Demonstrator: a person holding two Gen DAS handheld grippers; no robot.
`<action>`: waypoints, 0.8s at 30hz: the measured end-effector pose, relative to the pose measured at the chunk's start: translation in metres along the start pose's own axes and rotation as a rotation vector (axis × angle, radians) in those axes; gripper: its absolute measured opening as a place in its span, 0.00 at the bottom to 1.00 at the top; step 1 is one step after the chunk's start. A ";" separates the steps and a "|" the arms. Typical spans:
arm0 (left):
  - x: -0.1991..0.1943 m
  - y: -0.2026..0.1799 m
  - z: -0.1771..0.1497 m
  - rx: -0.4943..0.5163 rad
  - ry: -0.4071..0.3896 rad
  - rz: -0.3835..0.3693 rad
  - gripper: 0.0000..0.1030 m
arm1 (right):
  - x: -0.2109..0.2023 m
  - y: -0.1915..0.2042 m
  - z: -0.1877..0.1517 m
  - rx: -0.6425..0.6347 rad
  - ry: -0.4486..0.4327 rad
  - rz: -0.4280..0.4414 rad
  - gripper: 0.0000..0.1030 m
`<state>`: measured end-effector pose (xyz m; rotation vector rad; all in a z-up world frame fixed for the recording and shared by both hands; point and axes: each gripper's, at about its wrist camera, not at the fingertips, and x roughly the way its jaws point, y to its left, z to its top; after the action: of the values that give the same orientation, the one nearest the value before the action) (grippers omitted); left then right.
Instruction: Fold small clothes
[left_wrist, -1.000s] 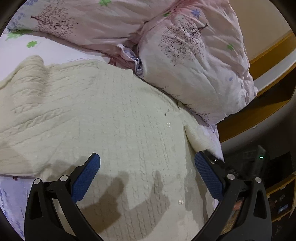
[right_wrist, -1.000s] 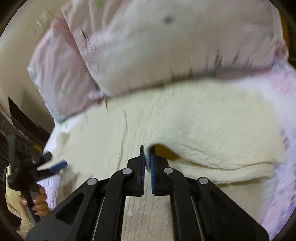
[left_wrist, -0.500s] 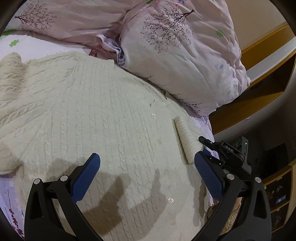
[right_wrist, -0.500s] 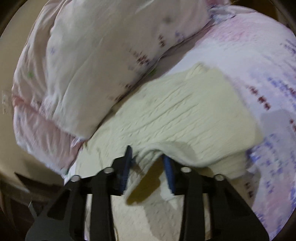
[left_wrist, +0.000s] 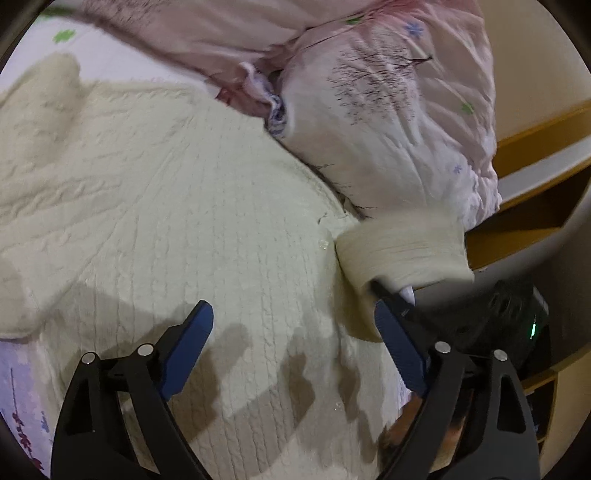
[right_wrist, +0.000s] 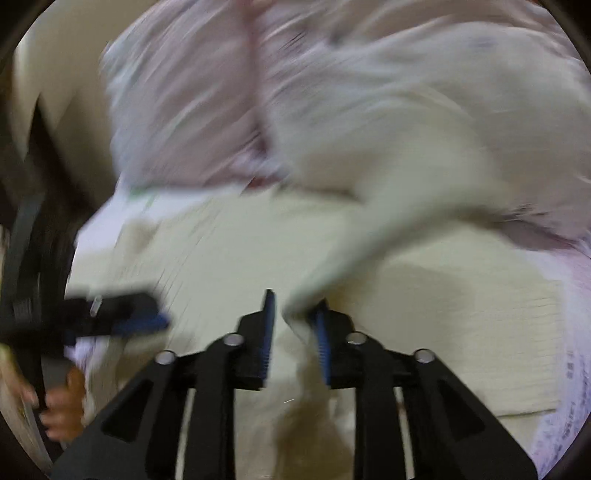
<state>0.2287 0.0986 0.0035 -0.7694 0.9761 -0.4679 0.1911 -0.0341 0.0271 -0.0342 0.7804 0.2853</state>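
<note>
The cream cable-knit cardigan (left_wrist: 192, 221) lies spread across the bed, covering most of the floral sheet (left_wrist: 22, 391), whose lilac print shows only at the lower left edge of the left wrist view and along the right edge of the right wrist view. Small clear buttons run down its front; one (left_wrist: 323, 243) sits just beside a sleeve (left_wrist: 402, 245) that is raised off the knit at the bed's right side. The left gripper (left_wrist: 293, 345) hovers over the cardigan's lower front with its blue-padded fingers (left_wrist: 184, 350) spread wide and nothing between them. The right gripper (right_wrist: 293, 332) shows in its own view, heavily blurred, with its fingers parted a little and a strip of the cream sleeve hanging down between them — whether the pads actually pinch the cloth I cannot tell. From the left wrist view the same gripper appears as a dark shape under the lifted sleeve. Two pink pillows (left_wrist: 399, 107) printed with bare trees crowd the far side of the bed, touching the cardigan's upper edge and leaving little room there. A wooden bed frame (left_wrist: 517, 236) and cream wall lie beyond — well apart from the knit.
</note>
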 end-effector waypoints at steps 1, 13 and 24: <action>0.002 0.002 -0.001 -0.009 0.006 0.005 0.86 | 0.006 0.005 -0.003 -0.010 0.024 0.021 0.24; 0.011 0.006 0.005 -0.085 -0.009 0.015 0.71 | -0.020 -0.067 -0.042 0.366 0.074 0.207 0.45; 0.036 0.005 0.018 -0.088 0.002 0.104 0.07 | -0.057 -0.195 -0.101 0.919 -0.092 0.033 0.38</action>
<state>0.2621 0.0848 -0.0143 -0.7935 1.0382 -0.3372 0.1351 -0.2493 -0.0198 0.8513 0.7621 -0.0604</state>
